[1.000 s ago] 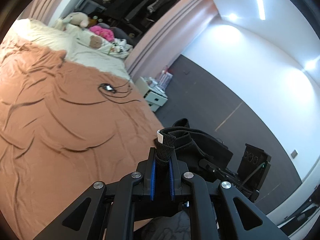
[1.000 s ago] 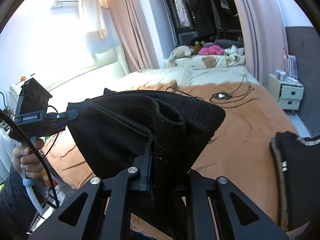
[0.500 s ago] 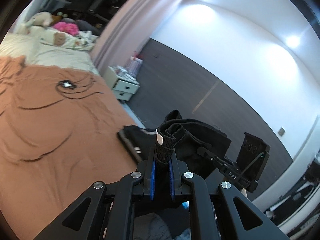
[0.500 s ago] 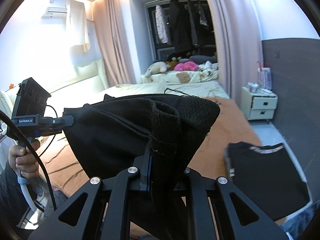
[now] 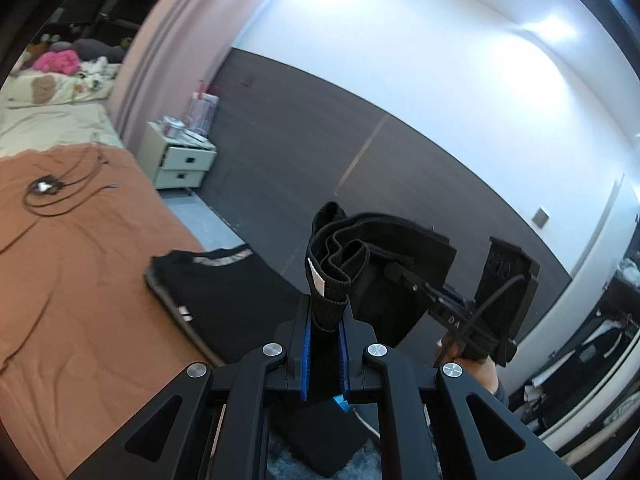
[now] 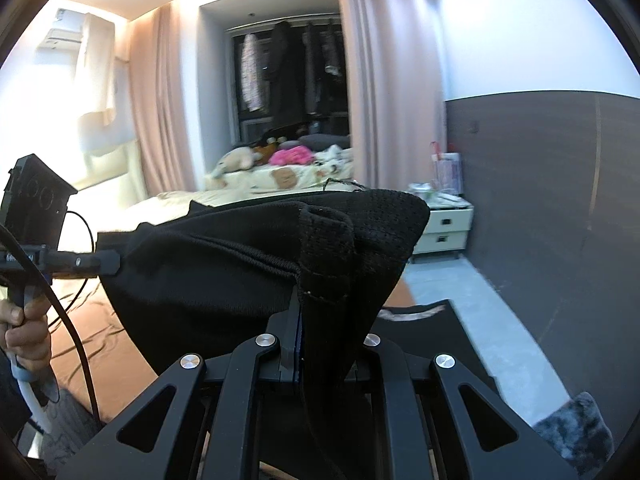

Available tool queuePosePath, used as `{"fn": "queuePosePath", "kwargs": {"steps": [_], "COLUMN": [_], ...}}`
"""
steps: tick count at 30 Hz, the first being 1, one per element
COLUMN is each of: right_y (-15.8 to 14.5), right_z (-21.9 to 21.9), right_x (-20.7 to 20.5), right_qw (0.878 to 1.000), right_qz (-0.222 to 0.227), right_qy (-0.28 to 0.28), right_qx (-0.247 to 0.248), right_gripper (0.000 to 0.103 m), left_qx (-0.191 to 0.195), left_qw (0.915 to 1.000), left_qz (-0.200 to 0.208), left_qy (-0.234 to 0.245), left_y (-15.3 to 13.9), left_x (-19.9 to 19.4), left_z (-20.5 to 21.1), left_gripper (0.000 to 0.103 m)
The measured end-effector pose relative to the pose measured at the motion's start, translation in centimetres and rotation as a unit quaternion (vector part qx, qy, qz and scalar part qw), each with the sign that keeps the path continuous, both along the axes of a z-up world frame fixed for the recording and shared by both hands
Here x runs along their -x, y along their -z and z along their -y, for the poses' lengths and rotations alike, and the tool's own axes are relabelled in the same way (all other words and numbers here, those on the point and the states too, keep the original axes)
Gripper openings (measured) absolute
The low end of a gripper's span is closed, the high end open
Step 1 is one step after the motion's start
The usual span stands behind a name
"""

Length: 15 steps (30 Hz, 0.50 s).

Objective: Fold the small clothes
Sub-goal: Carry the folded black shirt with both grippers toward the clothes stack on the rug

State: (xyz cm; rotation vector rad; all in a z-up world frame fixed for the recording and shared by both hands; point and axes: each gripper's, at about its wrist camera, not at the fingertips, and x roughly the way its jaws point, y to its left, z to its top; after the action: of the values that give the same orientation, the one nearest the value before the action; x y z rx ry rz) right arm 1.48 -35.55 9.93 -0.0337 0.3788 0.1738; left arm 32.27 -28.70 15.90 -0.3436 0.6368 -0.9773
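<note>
i have a small black garment [image 6: 224, 280] slung in the air between my two tongs, off the bed and sagging in the middle. my left tongs [image 5: 325, 312] are pressed together on a bunched bit of its ribbed, elastic-looking band, where a small white tag [image 5: 316, 278] shows. my right tongs [image 6: 320, 320] are pinching the mesh-knit cloth at the other end, which drapes over them so that i can't see the tips themselves. in the right wrist view my left hand [image 6: 26, 328] grips its handle over the near part of the bed.

as i judge it, one piece is already done: a folded black garment with a pale printed band [image 5: 224, 292] lies flat on the rust-brown sheet [image 5: 80, 280], at the bed's edge nearest the grey floor [image 6: 460, 284]. the piece i hold looks doubled over, but i can't tell how many folds it has. what's left for it, i think, is to lay it down on the bed, on or beside the finished one, and flatten it. a coil of black cable [image 5: 52, 192] lies further up the sheet, well apart. i see no other clothes waiting to be folded, though much of the bed is out of view.
</note>
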Motion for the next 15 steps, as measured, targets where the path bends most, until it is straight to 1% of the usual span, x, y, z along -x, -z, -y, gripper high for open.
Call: {"fn": "queuePosePath", "kwargs": {"steps": [3, 7, 9, 13, 15], "right_y": [0.2, 0.0, 0.0, 0.4, 0.9], "right_z": [-0.5, -1.2, -1.8, -3.4, -4.5], "right_x": [1.2, 1.7, 2.1, 2.9, 2.8], "right_qw": [1.0, 0.999, 0.998, 0.998, 0.997], "right_qz": [0.002, -0.002, -0.003, -0.005, -0.01], "right_qy": [0.023, 0.045, 0.054, 0.066, 0.07], "right_qx": [0.005, 0.01, 0.013, 0.012, 0.012], "right_gripper": [0.008, 0.008, 0.008, 0.008, 0.008], "left_qx": [0.001, -0.007, -0.005, -0.011, -0.011], "left_qw": [0.9999, 0.9994, 0.999, 0.9986, 0.9984], "left_qz": [-0.007, -0.013, -0.016, -0.011, -0.021], "left_qy": [0.013, 0.032, 0.04, 0.051, 0.051], "left_y": [0.3, 0.1, 0.0, -0.1, 0.3], "left_x": [-0.4, -1.1, -1.5, -1.5, -2.3], "left_z": [2.3, 5.1, 6.3, 7.9, 8.3], "left_gripper": [0.011, 0.011, 0.011, 0.011, 0.011]}}
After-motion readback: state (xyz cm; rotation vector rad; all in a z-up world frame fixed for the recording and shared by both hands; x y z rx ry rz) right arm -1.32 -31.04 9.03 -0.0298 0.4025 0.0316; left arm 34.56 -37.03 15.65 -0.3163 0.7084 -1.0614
